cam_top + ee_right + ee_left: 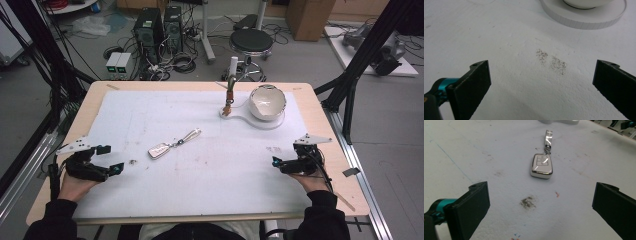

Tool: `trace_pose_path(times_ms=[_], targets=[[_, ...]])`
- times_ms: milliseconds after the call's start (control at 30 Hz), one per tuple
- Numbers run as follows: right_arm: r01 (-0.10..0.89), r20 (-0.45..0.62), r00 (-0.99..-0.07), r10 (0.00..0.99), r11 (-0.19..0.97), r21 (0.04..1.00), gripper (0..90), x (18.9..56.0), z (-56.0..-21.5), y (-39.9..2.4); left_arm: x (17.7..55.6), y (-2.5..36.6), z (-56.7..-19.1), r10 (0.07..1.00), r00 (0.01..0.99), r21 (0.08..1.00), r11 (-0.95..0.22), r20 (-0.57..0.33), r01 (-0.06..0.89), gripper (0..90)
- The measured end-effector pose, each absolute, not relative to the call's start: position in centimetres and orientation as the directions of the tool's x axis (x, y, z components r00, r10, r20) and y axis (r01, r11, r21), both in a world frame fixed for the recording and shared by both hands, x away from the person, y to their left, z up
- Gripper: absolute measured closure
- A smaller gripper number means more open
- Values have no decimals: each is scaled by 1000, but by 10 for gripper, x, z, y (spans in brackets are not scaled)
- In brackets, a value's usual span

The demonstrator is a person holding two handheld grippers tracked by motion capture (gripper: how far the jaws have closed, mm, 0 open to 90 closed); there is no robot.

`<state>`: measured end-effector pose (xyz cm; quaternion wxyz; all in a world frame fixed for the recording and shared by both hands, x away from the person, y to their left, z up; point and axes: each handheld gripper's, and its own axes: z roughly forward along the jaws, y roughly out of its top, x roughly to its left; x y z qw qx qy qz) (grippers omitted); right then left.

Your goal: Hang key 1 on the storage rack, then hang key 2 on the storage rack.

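Note:
A white and silver car key fob with a shiny strap lies flat on the white mat, left of centre. My left gripper rests open near the mat's left edge, a short way left of the fob. In the left gripper view the fob lies ahead of my open left gripper, with nothing between the jaws. My right gripper stands open at the right side of the mat, in front of the bowl. In the right gripper view my right gripper is open over bare mat.
A white bowl sits on a round white base at the back right, with a small hook stand on the base's left arm. The base's rim lies ahead of the right gripper. Dark smudges mark the mat.

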<state>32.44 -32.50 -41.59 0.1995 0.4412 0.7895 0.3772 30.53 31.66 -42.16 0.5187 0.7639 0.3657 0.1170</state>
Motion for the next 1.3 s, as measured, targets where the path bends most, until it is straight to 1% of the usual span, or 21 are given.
trace_pose_path(times_ms=[133,267,900,967,1200,1300], targets=[[538,6,-537,844,336,773,7,322,-418,-325,312,309,-413,683,708,881,-209,-180,425,17],[533,-6,-542,840,349,771,7,320,-418,-325,320,301,-407,684,709,869,-231,-174,437,17],[537,6,-537,844,336,774,7,320,-418,-331,358,266,-390,675,722,816,-326,-152,477,18],[542,7,-539,842,340,769,7,321,-419,-331,361,262,-387,670,729,810,-346,-139,473,18],[537,-7,-557,830,366,760,7,322,-421,-327,376,246,-379,658,739,797,-366,-143,480,18],[541,1,-555,832,360,760,7,322,-420,-328,382,240,-379,650,745,786,-379,-149,488,18]])
